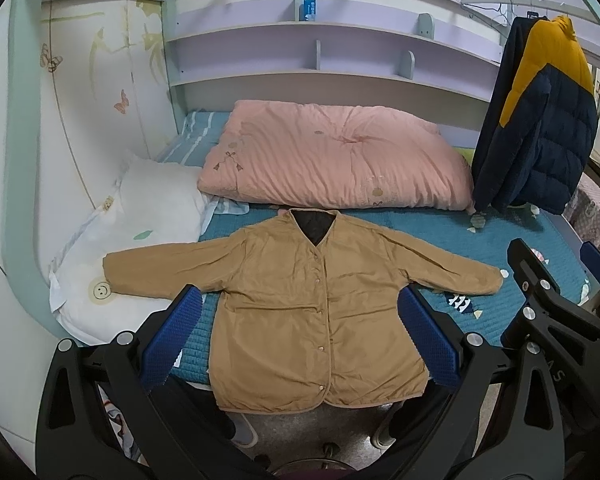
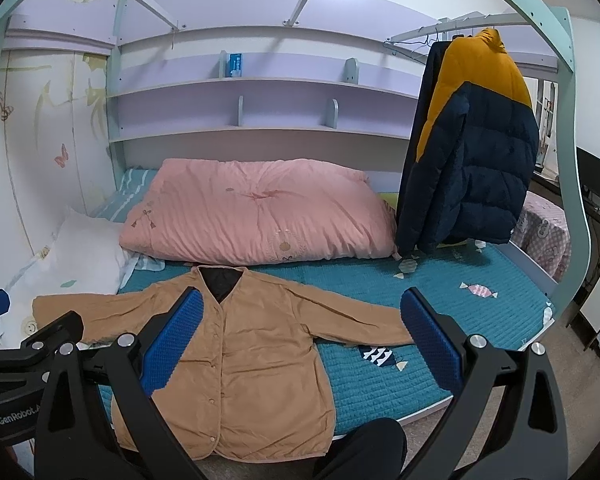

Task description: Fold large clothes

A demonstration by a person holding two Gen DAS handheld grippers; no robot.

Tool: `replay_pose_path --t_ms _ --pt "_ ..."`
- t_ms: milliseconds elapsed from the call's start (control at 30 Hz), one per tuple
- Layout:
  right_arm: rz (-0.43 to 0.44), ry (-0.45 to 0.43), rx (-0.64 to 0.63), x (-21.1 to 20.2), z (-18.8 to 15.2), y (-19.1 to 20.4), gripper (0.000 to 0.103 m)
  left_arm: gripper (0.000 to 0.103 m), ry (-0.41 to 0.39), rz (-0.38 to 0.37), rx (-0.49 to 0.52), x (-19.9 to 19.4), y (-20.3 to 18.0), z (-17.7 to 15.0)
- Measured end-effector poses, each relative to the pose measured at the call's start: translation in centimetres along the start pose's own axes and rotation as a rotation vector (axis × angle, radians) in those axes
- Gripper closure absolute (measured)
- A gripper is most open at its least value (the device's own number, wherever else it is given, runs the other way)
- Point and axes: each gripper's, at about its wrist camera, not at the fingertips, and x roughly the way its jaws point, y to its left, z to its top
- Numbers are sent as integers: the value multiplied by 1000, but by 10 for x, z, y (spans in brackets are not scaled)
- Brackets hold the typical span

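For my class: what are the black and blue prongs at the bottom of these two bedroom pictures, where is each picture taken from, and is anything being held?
The prongs are two-finger grippers, one in each of a person's hands; there is no robot arm. Each carries a wide-angle camera looking forward along its fingers, so the room looks bent.

One picture comes from the left gripper, the other from the right gripper. Each also shows part of the other gripper at its edge.

On the bed a tan jacket lies flat, sleeves spread, hem hanging over the near edge. Behind it are a pink quilt and a white pillow. A navy and yellow puffer jacket hangs at the right.

Both grippers are open and hold nothing.
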Motion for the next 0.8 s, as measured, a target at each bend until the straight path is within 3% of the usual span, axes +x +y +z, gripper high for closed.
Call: replay_pose_path --t_ms 800 --pt "-3 95 -37 46 8 38 7 5 88 -15 -45 51 34 9"
